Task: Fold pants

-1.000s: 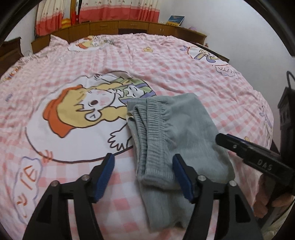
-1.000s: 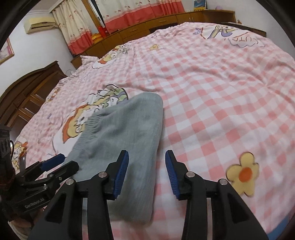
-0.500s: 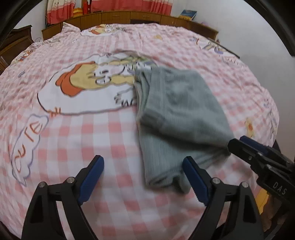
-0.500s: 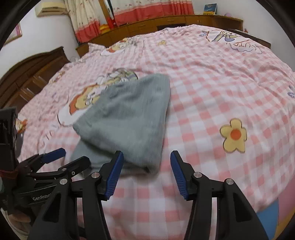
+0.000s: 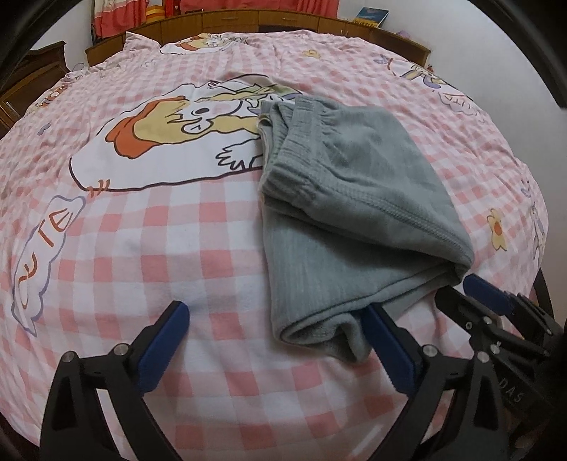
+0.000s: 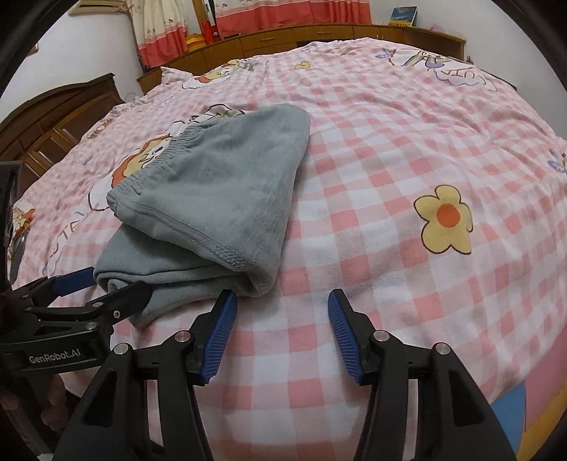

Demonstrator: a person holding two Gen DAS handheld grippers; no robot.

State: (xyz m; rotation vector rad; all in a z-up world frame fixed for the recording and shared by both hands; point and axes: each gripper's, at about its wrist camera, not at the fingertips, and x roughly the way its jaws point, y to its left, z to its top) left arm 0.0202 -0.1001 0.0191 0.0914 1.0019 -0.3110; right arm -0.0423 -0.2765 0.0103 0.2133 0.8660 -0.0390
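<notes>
Left hand-held gripper (image 5: pixel 274 342) widened, pants (image 5: pixel 351 198) folded

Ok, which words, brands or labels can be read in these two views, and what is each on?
"GenRobot.AI": left gripper body, right wrist view.
"DAS": right gripper body, left wrist view.
"CUTE": cloud print on the bedsheet.
Book cover on the headboard shelf: too small to read.

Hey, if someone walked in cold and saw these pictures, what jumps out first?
Grey pants lie folded in a bundle on the pink checked bedspread, partly covering a big cartoon print. Both hand-held grippers sit open at the bundle's near edge: left hand-held gripper, right hand-held gripper.
</notes>
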